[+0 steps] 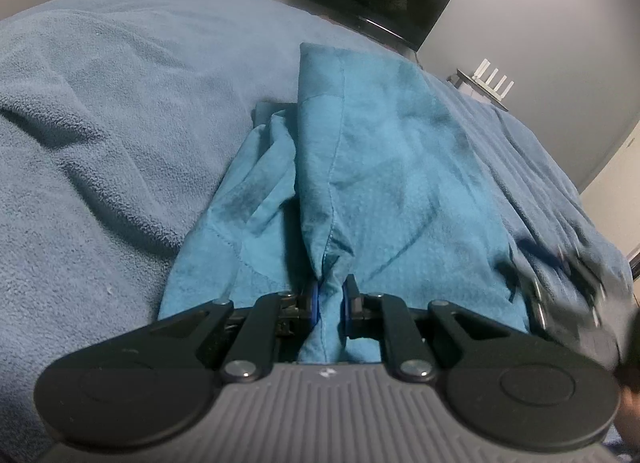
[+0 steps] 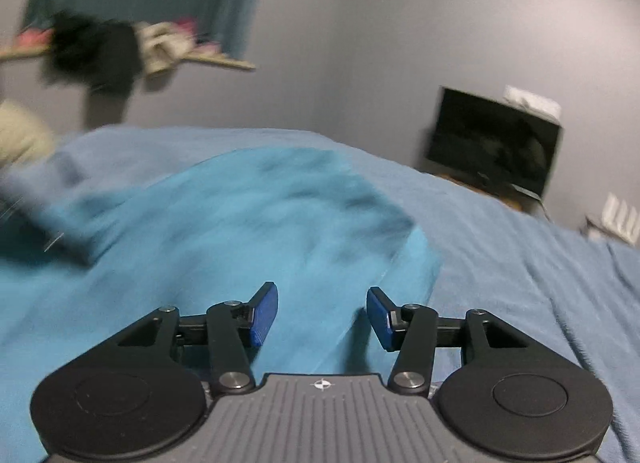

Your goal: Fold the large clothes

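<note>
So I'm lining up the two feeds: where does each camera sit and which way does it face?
Left wrist: behind the left gripper, low over the bed, facing the teal garment it pinches; own fingers show.
Right wrist: behind the open right gripper, above the garment, blurred; own fingers show.
Shared: garment, blue blanket, dark screen.

The garment [image 1: 384, 167] ran out of the left view behind the left gripper [image 1: 330, 295], its near end hidden. At the right edge the right gripper [image 1: 568, 283] was a smear, its jaws unreadable there. In the right view the garment [image 2: 240, 231] was streaked with blur, its folds lost, and the shelf [image 2: 120, 47] on the far left wall held shapes too smeared to name.
</note>
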`<state>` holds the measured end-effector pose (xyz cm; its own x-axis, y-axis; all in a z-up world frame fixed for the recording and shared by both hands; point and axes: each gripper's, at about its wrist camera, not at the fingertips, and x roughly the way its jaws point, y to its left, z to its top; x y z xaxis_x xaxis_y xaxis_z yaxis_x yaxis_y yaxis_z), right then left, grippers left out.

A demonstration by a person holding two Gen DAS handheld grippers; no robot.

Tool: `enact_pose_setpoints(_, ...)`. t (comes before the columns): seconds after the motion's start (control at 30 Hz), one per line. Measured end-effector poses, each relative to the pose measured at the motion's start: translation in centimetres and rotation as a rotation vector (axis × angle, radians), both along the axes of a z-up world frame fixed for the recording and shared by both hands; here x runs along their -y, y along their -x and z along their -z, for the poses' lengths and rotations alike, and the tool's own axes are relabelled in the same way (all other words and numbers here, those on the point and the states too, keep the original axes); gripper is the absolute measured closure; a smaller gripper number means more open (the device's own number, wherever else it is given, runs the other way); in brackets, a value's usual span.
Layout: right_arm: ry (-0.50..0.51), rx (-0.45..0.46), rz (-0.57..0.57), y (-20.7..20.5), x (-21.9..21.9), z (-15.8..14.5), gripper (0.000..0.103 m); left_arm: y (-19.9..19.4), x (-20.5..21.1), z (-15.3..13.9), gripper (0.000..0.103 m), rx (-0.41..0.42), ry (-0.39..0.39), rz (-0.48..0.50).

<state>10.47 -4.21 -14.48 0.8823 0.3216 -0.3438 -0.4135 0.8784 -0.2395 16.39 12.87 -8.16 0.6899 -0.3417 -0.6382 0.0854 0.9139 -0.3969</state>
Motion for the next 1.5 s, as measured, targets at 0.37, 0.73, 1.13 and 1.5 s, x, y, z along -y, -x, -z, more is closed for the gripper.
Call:
enact_pose_setpoints(0.37,-0.159,-0.107,-0.069,10.1,3.4,-1.0,0.047,-0.4,-0.1,0.3,0.092,0.004,-0.015,-0.007)
enact_pose_setpoints(0.73,-0.301,-0.278,-0.053,4.8,5.4,-3.0,0.015,-0.5,0.1,0.3,0.091,0.004,-0.039,-0.007)
enact_pose_setpoints(1.13,-0.883,-0.756,0.006,-14.7,11.5,2.2,0.003,-0.9,-0.5,0.3,0.091,-0.012,-0.010,0.005)
enact_pose_setpoints(1.5,-0.984,-0.806,-0.117,-21.2,10.2,6.1,0.008,-2.1,-1.2,1.2,0.091,-0.052,0.052,0.016)
